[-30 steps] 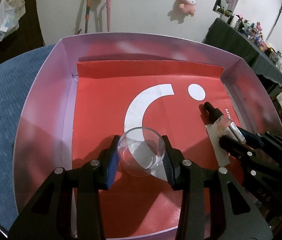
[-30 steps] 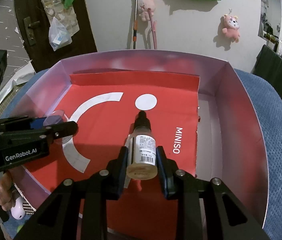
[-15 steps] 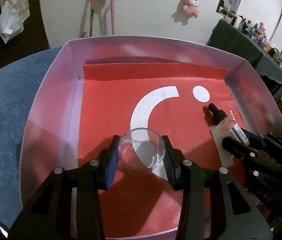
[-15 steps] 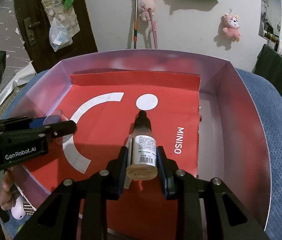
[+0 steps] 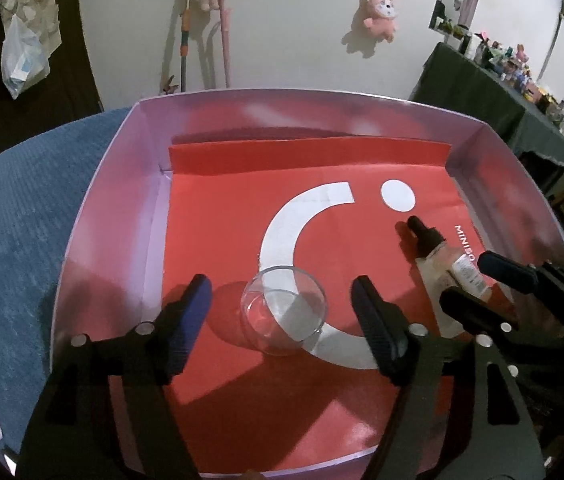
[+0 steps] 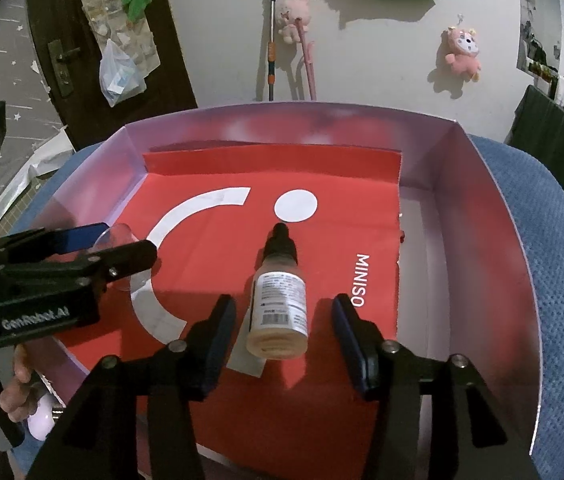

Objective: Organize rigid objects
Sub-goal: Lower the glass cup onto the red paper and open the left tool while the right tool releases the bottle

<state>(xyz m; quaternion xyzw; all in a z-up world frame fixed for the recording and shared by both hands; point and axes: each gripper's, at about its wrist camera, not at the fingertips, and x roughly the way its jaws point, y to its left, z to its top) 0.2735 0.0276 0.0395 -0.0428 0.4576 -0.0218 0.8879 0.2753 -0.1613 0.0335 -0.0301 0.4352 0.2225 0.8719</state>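
- Placement looks nearly done: both task things lie inside the pale box [image 5: 94,216], on the red sheet [image 5: 226,208] that lines its floor.
- The clear glass cup [image 5: 284,310] stands upright on the white arc printed on that sheet, in the near middle of the box.
- The left gripper [image 5: 282,312] is letting go: its jaws are opening, the cup sits between them, and a gap shows on either side, so neither pad presses on it.
- The dropper bottle [image 6: 280,300] lies on its side, black cap pointing toward the far wall, just beside the printed brand word.
- The right gripper [image 6: 282,320] is likewise releasing: its jaws are opening with the bottle between them, clear of both pads.
- Cup and bottle rest apart from each other, the cup on the left side, the bottle on the right.
- What seems left, by my judgement: drawing both grippers back out of the box without knocking either piece. No other loose object shows inside the box; whether more wait outside cannot be told.
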